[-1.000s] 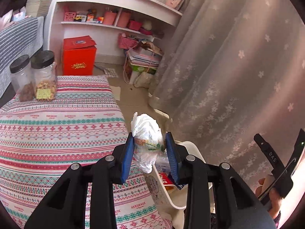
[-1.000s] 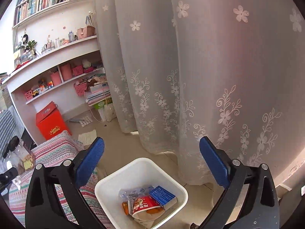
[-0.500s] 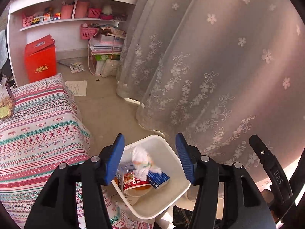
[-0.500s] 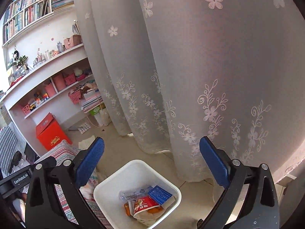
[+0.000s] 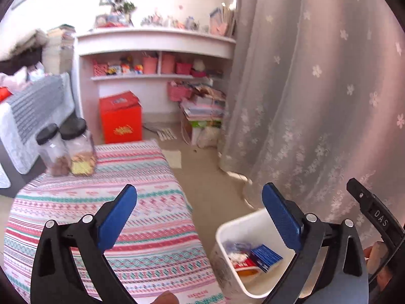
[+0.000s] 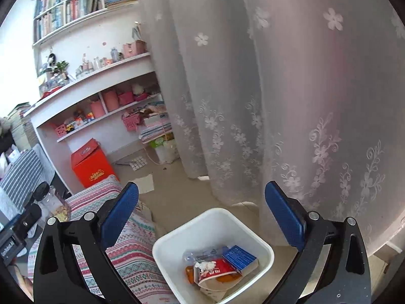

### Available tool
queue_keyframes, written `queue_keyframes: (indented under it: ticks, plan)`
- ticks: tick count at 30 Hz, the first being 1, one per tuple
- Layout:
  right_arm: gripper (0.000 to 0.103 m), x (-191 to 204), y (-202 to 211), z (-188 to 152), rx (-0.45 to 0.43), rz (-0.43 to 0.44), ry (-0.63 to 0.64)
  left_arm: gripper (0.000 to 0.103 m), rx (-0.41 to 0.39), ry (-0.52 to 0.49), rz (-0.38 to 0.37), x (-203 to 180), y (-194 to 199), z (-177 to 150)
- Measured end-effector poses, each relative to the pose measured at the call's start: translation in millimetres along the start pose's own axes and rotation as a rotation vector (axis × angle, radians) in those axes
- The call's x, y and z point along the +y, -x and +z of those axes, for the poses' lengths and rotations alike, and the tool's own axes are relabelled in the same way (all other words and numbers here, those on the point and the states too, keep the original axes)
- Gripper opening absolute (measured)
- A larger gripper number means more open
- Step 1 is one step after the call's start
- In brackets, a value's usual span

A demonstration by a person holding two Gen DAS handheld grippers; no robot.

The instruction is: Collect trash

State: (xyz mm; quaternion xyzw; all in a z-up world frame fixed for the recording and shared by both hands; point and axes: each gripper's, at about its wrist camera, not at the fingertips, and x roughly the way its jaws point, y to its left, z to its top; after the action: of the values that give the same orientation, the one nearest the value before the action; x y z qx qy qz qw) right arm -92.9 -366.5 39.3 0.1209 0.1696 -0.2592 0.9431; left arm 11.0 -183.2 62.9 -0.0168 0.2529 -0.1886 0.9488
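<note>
left tool (image 5: 198,212): jaws opening wide, nothing between them | right tool (image 6: 201,209): jaws wide apart, empty | white trash bin (image 6: 265,247): on floor, just right of patterned desk cloth (image 5: 126,202), near curtain (image 6: 278,101) | inside bin: crumpled tissue (image 6: 203,265), red wrapper (image 6: 220,272), blue box (image 6: 240,259)

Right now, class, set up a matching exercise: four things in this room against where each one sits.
Things:
1. blue box
2. two jars
3. red carton
4. pink pots

Places:
A. on the floor beside the shelf unit
B. on the patterned cloth
C. inside the white bin
D. on a shelf

Pairs: 1-C, 2-B, 3-A, 4-D
</note>
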Motion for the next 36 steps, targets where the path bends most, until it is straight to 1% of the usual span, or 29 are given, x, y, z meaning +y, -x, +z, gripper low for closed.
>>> queue_keyframes:
  ticks: [1, 2, 3, 4, 6, 8, 10, 12, 15, 18, 20, 26, 31, 36]
  plan:
    - [0.096, 12, 6, -2, -0.035, 0.020, 0.027, 0.096, -0.046, 0.012, 0.030, 9, 11, 1]
    - [0.096, 22, 11, -3, -0.061, 0.045, 0.052, 0.096, -0.071, 0.045, 0.045, 20, 20, 0]
    - [0.096, 34, 17, -5, -0.082, 0.076, 0.079, 0.096, -0.062, 0.084, 0.039, 33, 25, 1]
    - [0.096, 46, 22, -8, -0.097, 0.111, 0.103, 0.096, -0.035, 0.127, 0.030, 48, 26, 2]
    - [0.096, 67, 26, -13, -0.087, 0.170, 0.139, 0.096, 0.015, 0.186, 0.043, 75, 29, -1]
    - [0.096, 87, 25, -21, -0.050, 0.208, 0.175, 0.096, 0.011, 0.190, 0.087, 95, 36, -9]
    - [0.096, 106, 25, -30, -0.024, 0.215, 0.216, 0.096, -0.004, 0.189, 0.139, 110, 46, -20]
    - [0.096, 122, 24, -36, 0.001, 0.229, 0.242, 0.096, 0.004, 0.190, 0.180, 122, 48, -27]
    - [0.096, 141, 24, -44, 0.027, 0.253, 0.261, 0.096, 0.019, 0.166, 0.216, 134, 51, -34]
    - [0.096, 157, 24, -53, 0.040, 0.264, 0.281, 0.096, 0.039, 0.170, 0.230, 146, 53, -40]
    - [0.096, 168, 23, -57, 0.049, 0.274, 0.297, 0.096, 0.050, 0.162, 0.255, 152, 53, -42]
    - [0.096, 178, 27, -65, 0.021, 0.268, 0.331, 0.096, 0.065, 0.159, 0.313, 161, 55, -44]
    - [0.096, 172, 23, -65, 0.034, 0.245, 0.330, 0.096, 0.094, 0.148, 0.334, 159, 49, -47]
    - [0.096, 163, 15, -65, 0.058, 0.231, 0.318, 0.096, 0.083, 0.132, 0.352, 151, 48, -47]
